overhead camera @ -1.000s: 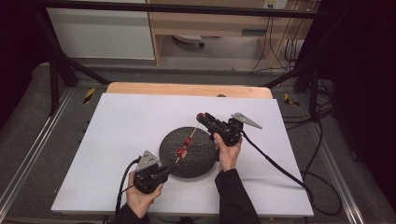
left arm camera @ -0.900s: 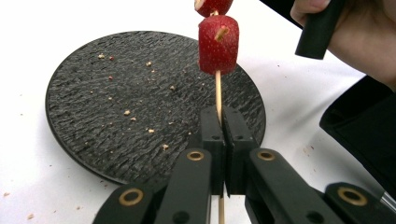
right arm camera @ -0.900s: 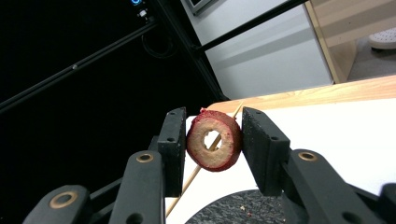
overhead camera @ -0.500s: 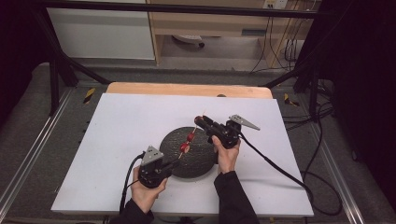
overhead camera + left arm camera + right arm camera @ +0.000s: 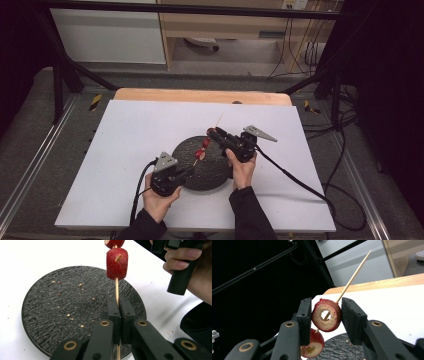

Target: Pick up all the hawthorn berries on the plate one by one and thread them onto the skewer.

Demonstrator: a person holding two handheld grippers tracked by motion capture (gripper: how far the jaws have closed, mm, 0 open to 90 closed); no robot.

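Note:
A thin wooden skewer (image 5: 116, 290) rises over the black round plate (image 5: 215, 175). My left gripper (image 5: 119, 306) is shut on its lower end, at the plate's near left (image 5: 187, 171). A strawberry (image 5: 117, 263) is threaded on the skewer above those jaws. Higher up, my right gripper (image 5: 326, 312) is shut on a red ring-shaped fruit slice (image 5: 322, 321), and the skewer (image 5: 354, 272) passes through its hole with the tip pointing up and away. A second strawberry (image 5: 314, 346) hangs just under that slice. In the high view the right gripper (image 5: 212, 134) reaches in from the plate's far right.
The plate (image 5: 62, 305) carries scattered crumbs and sits on a white board (image 5: 125, 140) over a wooden table edge (image 5: 200, 95). Cables trail from both grippers toward the near side and right. Dark frame posts and shelving stand beyond the table.
The left hand has edged slightly rightward toward the plate. Both grips and the skewer look the same.

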